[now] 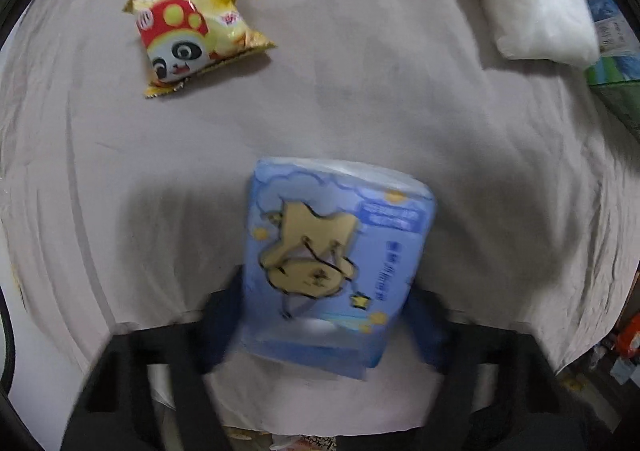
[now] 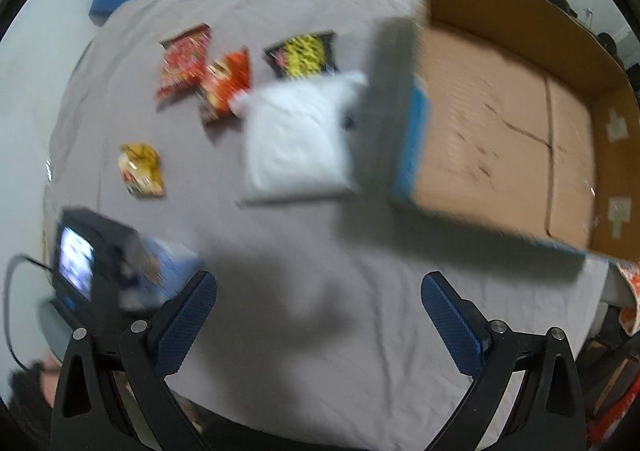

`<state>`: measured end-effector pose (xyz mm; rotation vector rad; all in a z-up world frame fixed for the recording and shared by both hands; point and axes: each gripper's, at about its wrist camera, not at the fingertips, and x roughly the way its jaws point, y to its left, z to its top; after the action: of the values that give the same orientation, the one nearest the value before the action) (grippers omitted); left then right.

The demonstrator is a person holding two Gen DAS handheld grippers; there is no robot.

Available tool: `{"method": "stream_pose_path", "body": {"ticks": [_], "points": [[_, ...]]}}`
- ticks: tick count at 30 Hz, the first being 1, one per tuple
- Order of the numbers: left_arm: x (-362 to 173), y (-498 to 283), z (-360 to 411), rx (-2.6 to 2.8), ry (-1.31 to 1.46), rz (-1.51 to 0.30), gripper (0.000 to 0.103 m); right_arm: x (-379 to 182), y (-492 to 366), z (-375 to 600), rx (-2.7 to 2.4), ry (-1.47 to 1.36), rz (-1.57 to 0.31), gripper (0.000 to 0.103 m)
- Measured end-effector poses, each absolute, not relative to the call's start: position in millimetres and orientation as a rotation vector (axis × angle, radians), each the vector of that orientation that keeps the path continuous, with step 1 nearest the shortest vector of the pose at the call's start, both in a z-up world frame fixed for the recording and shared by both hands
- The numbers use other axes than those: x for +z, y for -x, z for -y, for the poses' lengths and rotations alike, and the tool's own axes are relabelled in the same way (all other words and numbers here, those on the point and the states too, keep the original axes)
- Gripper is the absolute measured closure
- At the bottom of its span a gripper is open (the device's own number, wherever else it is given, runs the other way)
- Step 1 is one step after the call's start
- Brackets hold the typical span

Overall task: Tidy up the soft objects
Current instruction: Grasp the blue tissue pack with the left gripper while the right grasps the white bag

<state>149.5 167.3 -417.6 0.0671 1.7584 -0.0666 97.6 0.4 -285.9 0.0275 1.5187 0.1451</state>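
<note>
While the left tool [image 1: 324, 315] clamps the blue tissue pack [image 1: 332, 263] above the sheeted bed [image 1: 360, 99], judged step: carry it right to the cardboard box [image 2: 500, 139]; keep the squeeze light and lift clear of the near wall. Pack print is blurred, unreadable. Right tool [image 2: 320, 303] hangs wide open, empty.

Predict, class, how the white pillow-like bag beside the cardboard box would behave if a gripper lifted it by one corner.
The white bag looks puffy and rounded, so it would probably sag and fold. It is likely light for its size. Its smooth, glossy-looking skin might slip between the right gripper pads.
</note>
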Motion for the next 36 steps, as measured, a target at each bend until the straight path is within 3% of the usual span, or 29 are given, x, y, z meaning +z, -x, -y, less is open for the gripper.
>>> {"method": "stream_pose_path", "body": {"ticks": [3, 17, 19, 21, 26, 31, 33, 36], "points": [[-408.2, -157.8, -174.3, -0.033, -0.022, -1.723, 0.050, -285.4, -122.6, -25.1, 0.144, -0.024, -1.504, 0.000], [-379.2, -218.3, -195.3, 0.063, 0.144, -1.619, 0.050, -368.2, -210.9, -65.2, -0.025, 0.064, -1.658, 0.000], [-392.6, -212.8, -200.5, 0.062, 0.156, -1.622, 0.050, -382.3, -215.1, -62.4, -0.047, 0.049, -1.694, 0.004], [-389.9, -207.6, -207.1, 0.058, 0.169, -1.629, 0.050, -393.7, -217.0, -59.8, -0.077, 0.056, -1.717, 0.020], [-393.3, -193.1, -217.2, 0.060, 0.163, -1.625, 0.050, -394.7, -200.1, -69.5, -0.023, 0.069, -1.769, 0.023], [-373.7, -160.5, -219.3, 0.052, 0.148, -1.631, 0.050, -402.4, -159.3, -90.5, 0.041, 0.123, -1.838, 0.022], [-375.2, -148.3, -215.9, 0.052, 0.135, -1.637, 0.050, -404.7, -152.0, -93.8, 0.060, 0.136, -1.825, 0.014], [-379.1, -131.0, -212.7, 0.053, 0.143, -1.651, 0.050, -399.0, -153.5, -92.5, 0.073, 0.096, -1.789, 0.013]]}}
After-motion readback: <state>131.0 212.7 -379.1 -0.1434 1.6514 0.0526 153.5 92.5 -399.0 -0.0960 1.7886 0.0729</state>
